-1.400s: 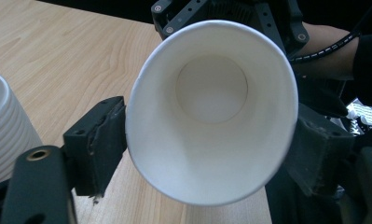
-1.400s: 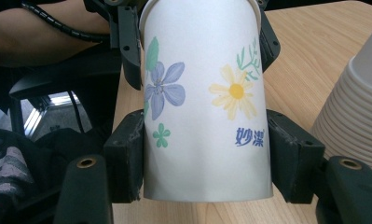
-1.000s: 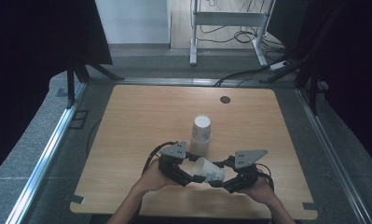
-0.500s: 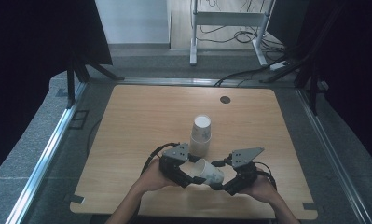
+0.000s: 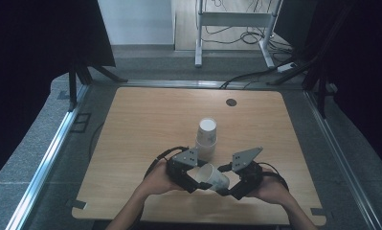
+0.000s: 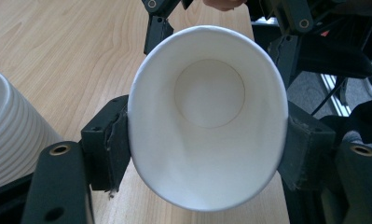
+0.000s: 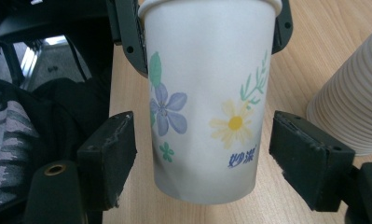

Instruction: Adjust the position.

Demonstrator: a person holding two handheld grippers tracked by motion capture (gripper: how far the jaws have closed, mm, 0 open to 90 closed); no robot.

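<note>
Your left gripper [image 5: 191, 178] has its jaws clamped on the rim end of a single paper cup [image 5: 214, 176], which lies on its side just above the near part of the tabletop [image 5: 145, 120], between your two hands. In the left gripper view the pads press on both sides of the cup's mouth and squeeze it slightly oval; the white inside and round bottom face the camera. Your right gripper [image 5: 231, 188] sits at the cup's base end. Its jaws have just been opening, and in the right gripper view both pads stand clear of the flower-printed wall, with a visible gap on each side and the cup between them. A stack of paper cups [image 5: 207, 139] stands upright on the tabletop just beyond the grippers, close to the held cup but apart from it.
</note>
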